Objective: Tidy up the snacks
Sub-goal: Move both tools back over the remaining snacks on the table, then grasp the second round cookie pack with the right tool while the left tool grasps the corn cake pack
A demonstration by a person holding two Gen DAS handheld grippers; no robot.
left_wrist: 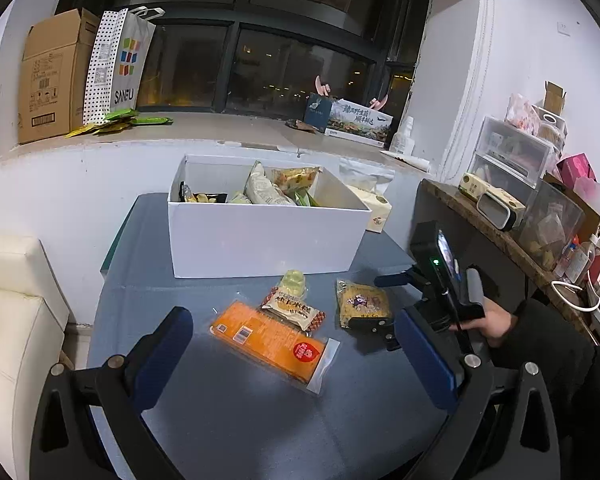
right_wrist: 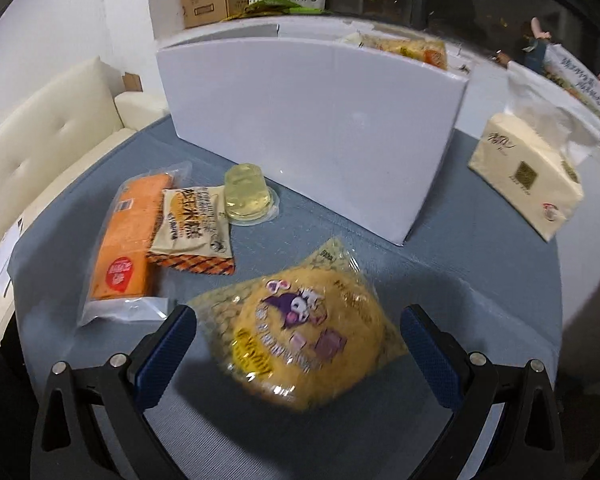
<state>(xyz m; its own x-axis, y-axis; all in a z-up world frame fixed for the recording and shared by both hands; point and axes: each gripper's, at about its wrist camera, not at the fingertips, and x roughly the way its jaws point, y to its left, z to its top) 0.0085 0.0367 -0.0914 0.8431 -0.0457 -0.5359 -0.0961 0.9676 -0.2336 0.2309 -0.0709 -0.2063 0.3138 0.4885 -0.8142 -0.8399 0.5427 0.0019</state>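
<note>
**A:** so what's the right gripper [right_wrist: 298, 342] doing rn? fingers spread wide either side of the yellow cartoon snack bag [right_wrist: 300, 332], not pinching it. bag's lying flat on the blue table [right_wrist: 480, 280].

**B:** yep. left gripper [left_wrist: 296, 344] is gaping too, above the orange pack [left_wrist: 268, 338]. white box [left_wrist: 260, 236] behind already has snacks inside.

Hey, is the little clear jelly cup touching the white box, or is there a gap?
Apart. In the right wrist view a strip of blue tabletop shows between the jelly cup and the white box; the cup's rim instead meets the rice cake packet.
</note>
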